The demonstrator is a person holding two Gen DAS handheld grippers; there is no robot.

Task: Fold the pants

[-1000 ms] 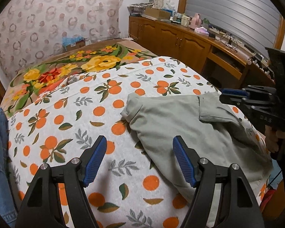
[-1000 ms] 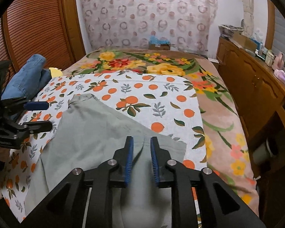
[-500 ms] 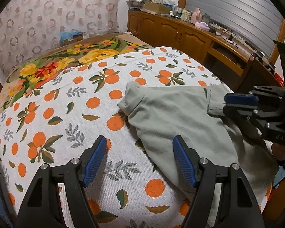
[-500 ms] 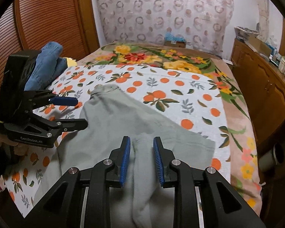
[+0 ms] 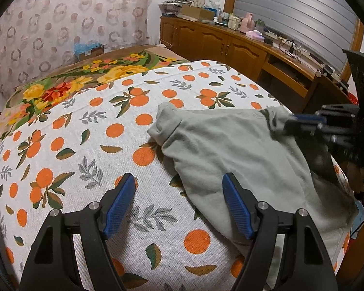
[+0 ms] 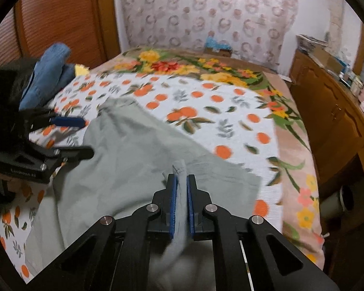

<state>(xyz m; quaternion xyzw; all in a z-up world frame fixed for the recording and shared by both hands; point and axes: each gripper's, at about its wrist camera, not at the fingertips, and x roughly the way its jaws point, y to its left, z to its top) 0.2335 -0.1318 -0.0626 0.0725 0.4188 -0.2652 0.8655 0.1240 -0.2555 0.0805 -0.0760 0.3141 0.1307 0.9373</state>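
The right gripper (image 6: 181, 184) has clamped shut on the pants (image 6: 133, 160) (left gripper (image 5: 178, 189) gapes empty).

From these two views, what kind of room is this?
Most likely a home bedroom: a bed under an orange-print cover, a curtain at its far end, and a cluttered wooden sideboard along the wall. Grey pants lie on the bed.

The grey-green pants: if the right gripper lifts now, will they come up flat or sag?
Probably sag: the pants lie soft and rumpled, and the right gripper pinches only a narrow fold. They look light. The rest may drag over the orange-print bedspread, since the left gripper holds nothing.
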